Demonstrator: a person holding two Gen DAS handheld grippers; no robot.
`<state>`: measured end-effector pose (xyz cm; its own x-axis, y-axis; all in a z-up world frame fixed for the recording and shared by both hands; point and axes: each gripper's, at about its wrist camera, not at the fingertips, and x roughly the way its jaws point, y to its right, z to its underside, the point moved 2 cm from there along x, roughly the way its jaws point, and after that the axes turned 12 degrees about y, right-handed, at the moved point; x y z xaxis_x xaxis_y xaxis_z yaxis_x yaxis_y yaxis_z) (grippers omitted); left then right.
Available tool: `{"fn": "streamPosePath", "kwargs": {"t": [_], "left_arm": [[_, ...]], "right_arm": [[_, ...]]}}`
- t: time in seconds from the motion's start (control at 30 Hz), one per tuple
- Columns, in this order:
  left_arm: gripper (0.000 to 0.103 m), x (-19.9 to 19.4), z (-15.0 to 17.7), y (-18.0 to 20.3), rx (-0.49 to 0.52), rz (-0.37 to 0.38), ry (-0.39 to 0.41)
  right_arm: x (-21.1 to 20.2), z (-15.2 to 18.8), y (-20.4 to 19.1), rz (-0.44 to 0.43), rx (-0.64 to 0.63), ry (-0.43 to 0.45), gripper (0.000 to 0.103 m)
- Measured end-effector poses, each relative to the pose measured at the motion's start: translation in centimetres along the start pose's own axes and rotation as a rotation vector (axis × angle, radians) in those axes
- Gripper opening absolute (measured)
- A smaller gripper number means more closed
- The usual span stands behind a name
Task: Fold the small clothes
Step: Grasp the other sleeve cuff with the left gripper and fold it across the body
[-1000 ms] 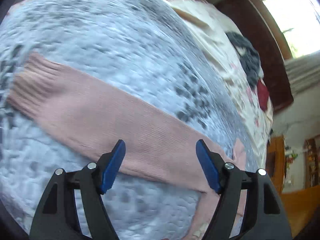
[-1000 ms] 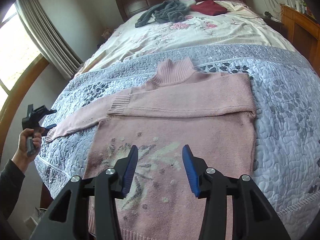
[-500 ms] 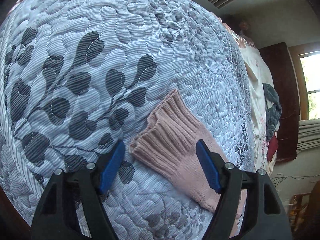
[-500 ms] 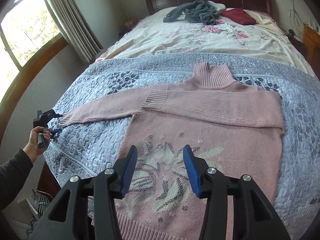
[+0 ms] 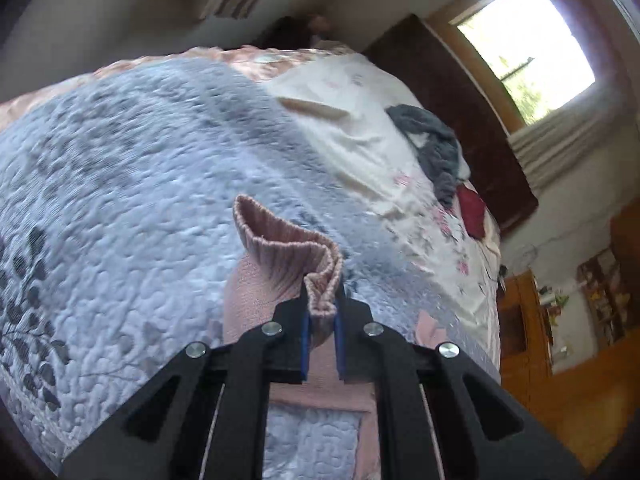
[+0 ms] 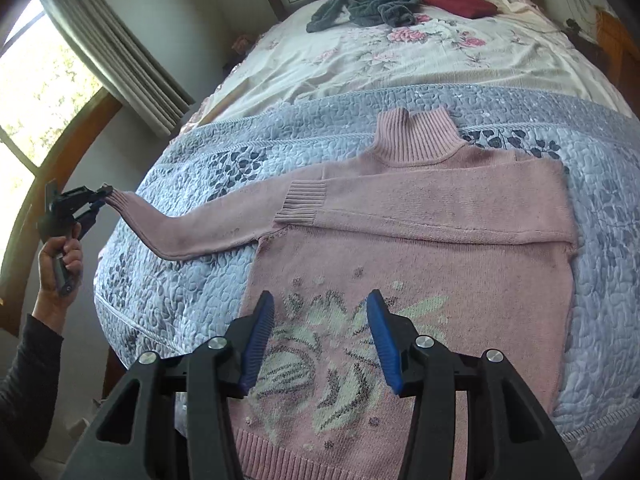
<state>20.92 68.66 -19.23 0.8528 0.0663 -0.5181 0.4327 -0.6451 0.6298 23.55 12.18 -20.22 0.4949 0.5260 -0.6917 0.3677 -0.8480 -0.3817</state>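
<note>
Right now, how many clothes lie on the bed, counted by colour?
Pink: 1, the sweater, its sleeve cuff clamped in the left gripper
Grey: 1, a crumpled garment near the headboard
Dark red: 1, a folded garment beside it
Total: 3

Black tongs (image 6: pixel 320 334), blue pads (image 6: pixel 256 336), dark sleeve (image 6: pixel 28 380)

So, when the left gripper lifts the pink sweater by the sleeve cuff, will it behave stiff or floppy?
Probably floppy: the sleeve sags in a curve between the left gripper and the bed. The cuff crumples where it is pinched, so the knit looks soft. The pink sweater will likely drag and stretch rather than follow as one piece.
</note>
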Motion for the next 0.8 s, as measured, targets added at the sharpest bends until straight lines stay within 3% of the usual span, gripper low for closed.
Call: {"fn": "streamPosePath", "kwargs": {"t": [0.13,0.33,0.57,0.8], "left_arm": [[0.007,3.6,2.4,10.3,0.168,0.124,-0.051],[0.007,8.9,8.9,19.4,0.325,0.201,-0.161],[0.007,15.6,17.1,25.2,0.457,0.238,-0.308],[0.007,21.4,27.9,27.3,0.583,0.24,-0.48]], "right_arm": [[0.1,-1.6,2.6,-0.005,0.067,0.007,0.049],[0.6,-2.6,7.3,-0.051,0.208,-0.03,0.055],[2.2,-2.6,12.5,-0.055,0.347,-0.052,0.062],[4.7,-1.2,15.8,-0.069,0.475,-0.097,0.065]]}}
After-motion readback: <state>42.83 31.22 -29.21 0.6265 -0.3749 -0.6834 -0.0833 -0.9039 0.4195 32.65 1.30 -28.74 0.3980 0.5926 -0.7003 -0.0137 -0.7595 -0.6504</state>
